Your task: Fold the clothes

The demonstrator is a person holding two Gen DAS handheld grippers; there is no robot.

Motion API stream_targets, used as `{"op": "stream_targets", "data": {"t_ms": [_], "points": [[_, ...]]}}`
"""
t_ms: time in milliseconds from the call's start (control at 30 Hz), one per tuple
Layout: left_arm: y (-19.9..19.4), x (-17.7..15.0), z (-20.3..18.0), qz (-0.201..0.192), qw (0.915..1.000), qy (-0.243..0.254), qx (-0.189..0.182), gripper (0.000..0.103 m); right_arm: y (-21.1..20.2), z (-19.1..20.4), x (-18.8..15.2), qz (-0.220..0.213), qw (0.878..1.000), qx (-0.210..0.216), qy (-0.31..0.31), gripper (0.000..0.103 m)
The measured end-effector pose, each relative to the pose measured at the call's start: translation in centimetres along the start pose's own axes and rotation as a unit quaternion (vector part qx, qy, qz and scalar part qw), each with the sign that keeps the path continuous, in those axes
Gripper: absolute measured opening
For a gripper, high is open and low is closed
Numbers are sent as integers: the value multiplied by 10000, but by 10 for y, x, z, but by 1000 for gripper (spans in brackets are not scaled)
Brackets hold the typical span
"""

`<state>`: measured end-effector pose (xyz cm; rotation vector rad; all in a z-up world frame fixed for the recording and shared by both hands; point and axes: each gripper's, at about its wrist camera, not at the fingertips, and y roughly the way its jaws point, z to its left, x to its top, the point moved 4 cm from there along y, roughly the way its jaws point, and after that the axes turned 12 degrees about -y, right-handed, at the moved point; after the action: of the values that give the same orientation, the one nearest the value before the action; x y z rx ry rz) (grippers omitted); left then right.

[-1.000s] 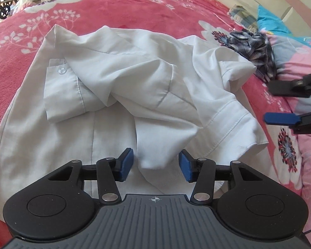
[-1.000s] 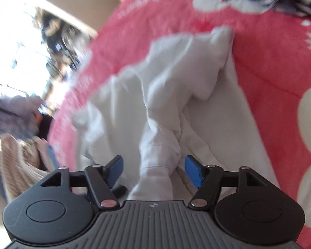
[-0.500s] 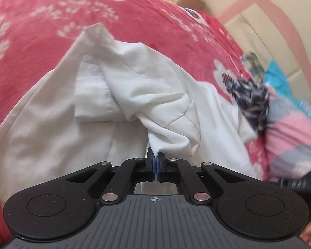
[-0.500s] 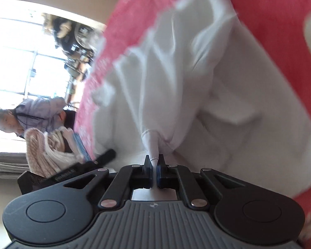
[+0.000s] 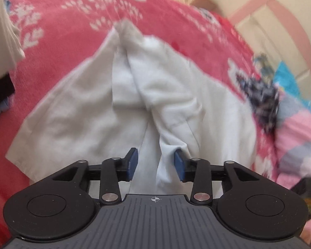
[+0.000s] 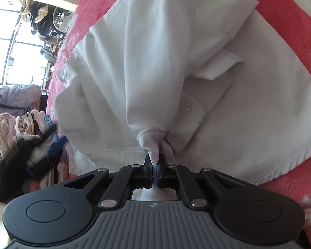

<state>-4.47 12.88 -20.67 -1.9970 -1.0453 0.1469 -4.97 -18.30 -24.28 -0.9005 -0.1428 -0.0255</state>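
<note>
While blurred: shirt (image 5: 165,103) (left view).

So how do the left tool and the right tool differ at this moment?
The left tool has just been opening: its blue pads stand apart, a fold of the white shirt loose between them. The right tool is shut on a bunched hem of that shirt, pads pinching it. The cloth ahead of the left tool lies slack; at the right tool it is gathered into a tight knot. Both point down at the same shirt on the red blanket.
</note>
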Motion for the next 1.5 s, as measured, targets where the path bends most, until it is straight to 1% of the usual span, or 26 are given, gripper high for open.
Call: {"op": "stream_targets", "data": {"t_ms": [33, 167, 233, 267, 300, 333, 367, 400, 467, 600, 667, 733, 800, 833, 967, 1033, 1133, 1200, 1233, 1300, 1333, 1367, 1400, 1433, 1467, 1500], "points": [[0, 10, 1, -119, 9998, -180, -20, 51, 0, 0, 0, 8, 10000, -9, -10, 4], [23, 45, 1, -202, 9976, -662, 31, 52, -2, 0, 1, 23, 10000, -23, 23, 4], [41, 57, -4, 25, 9971, -760, 19, 52, -3, 0, 1, 28, 10000, -27, 46, 5], [50, 60, -8, 153, 9971, -736, 97, 51, -2, 0, 1, 30, 10000, -40, 39, 5], [57, 61, -12, 193, 9975, -646, 208, 47, -2, 1, 2, 33, 10000, -55, 28, 5], [62, 62, -17, 179, 9983, -445, 333, 31, -2, 2, 2, 36, 10000, -70, 17, 5], [67, 60, -22, 214, 9984, -230, 474, 20, -2, 3, 3, 36, 10000, -82, 15, 5], [72, 58, -27, 263, 9977, -18, 617, 2, -3, 3, 3, 31, 10000, -86, 29, 5], [65, 56, -22, 200, 9972, 16, 725, 0, -5, 5, 4, 9, 10000, -78, 58, 5], [24, 72, -8, -474, 9963, -42, 718, 0, -1, 14, 5, -12, 10000, -19, 21, 5], [8, 78, 2, -733, 9932, 63, 904, 0, 3, 16, 6, 26, 10000, 17, 33, 5], [5, 79, 10, -892, 9860, 447, 1334, 0, 6, 17, 6, 59, 10000, 26, 41, 5], [14, 74, 13, -906, 9767, 865, 1741, 0, 6, 20, 6, 75, 10000, -14, -8, 5], [16, 72, 12, -923, 9721, 1097, 1859, 0, 5, 22, 6, 75, 10000, -35, -43, 5], [31, 67, 0, -1041, 9537, 1867, 2117, 2, 8, 22, 5, 111, 9998, -161, -50, 5], [35, 66, -2, -903, 9457, 2150, 2262, 10, 11, 18, 4, 160, 9996, -222, 12, 6], [20, 65, -1, -749, 9402, 2386, 2311, 21, 15, 15, 4, 187, 9995, -264, 39, 6], [2, 61, -7, -949, 9301, 2640, 2372, 32, 18, 16, 4, 199, 9993, -313, -12, 7], [-8, 58, -11, -1124, 9234, 2730, 2453, 35, 18, 17, 4, 197, 9992, -338, -41, 7], [-30, 50, -22, -1510, 9170, 2791, 2417, 36, 19, 19, 3, 178, 9991, -375, -84, 9], [-38, 43, -29, -1650, 9197, 2756, 2260, 37, 17, 21, 3, 155, 9991, -380, -104, 11], [-43, 37, -35, -1711, 9247, 2694, 2076, 37, 15, 22, 3, 123, 9991, -375, -123, 19], [-47, 29, -43, -1699, 9325, 2615, 1823, 37, 13, 24, 2, 90, 9992, -369, -143, 25], [-47, 18, -50, -1568, 9419, 2543, 1535, 37, 7, 25, 3, 13, 9990, -414, -185, 36], [-43, 5, -56, -1306, 9510, 2509, 1253, 37, -1, 27, 3, -104, 9984, -506, -249, 42], [-33, -8, -61, -975, 9574, 2527, 999, 37, -10, 28, 4, -221, 9975, -598, -312, 42]]}}
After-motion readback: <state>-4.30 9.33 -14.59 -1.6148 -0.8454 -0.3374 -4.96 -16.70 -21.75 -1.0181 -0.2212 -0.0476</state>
